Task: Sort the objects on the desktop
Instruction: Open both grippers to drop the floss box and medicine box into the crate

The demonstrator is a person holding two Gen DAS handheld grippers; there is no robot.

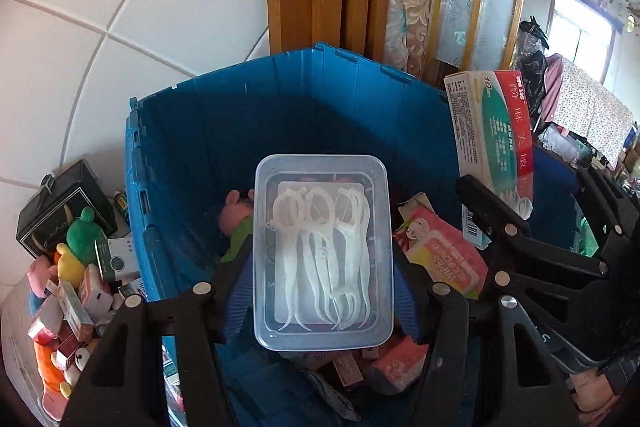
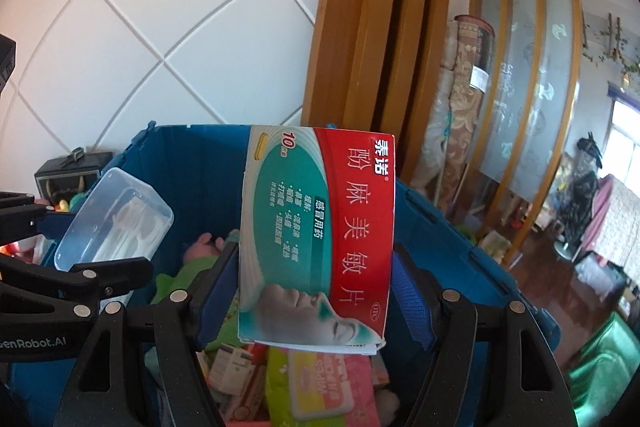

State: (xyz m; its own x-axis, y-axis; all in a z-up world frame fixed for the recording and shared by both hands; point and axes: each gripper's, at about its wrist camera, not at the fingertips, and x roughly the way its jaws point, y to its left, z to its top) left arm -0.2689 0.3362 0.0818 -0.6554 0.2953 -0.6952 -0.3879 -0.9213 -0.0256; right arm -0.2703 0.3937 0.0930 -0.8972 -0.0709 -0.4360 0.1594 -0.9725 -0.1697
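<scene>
Here, in my left wrist view, the left gripper (image 1: 323,301) grasps a clear box (image 1: 322,251) of floss picks above the blue crate (image 1: 180,131). In the right wrist view, the right gripper (image 2: 316,301) clamps a medicine box (image 2: 320,227) over this crate.

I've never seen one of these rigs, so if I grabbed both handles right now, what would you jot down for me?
Left gripper: shut on the clear floss-pick box, held above the blue crate.
Right gripper: shut on the red-and-green medicine box, also over the crate.
Done: wipes pack, plush toys and small boxes already lie inside.
Left: let go of both boxes; a pile of toys and boxes waits outside the crate.
</scene>
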